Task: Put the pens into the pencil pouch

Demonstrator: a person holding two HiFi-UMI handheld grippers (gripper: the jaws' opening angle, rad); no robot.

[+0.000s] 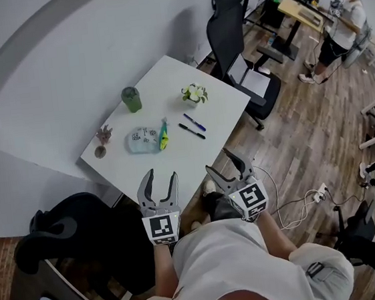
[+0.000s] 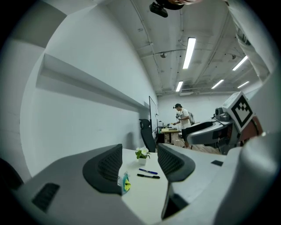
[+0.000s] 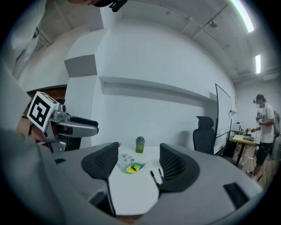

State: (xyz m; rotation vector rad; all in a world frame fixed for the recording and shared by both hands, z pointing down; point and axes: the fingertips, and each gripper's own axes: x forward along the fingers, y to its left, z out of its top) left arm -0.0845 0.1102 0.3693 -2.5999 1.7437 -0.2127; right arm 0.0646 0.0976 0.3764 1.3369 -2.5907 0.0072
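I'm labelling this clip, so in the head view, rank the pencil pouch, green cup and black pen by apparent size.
1. pencil pouch, largest
2. green cup
3. black pen, smallest

They sit about equally far from the camera, so the order holds.

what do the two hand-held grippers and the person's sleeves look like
The left hand-held gripper and right hand-held gripper match: grey curved jaws lined with dark ribbed pads, each carrying a white cube with black square markers. The person wears a light short-sleeved shirt.
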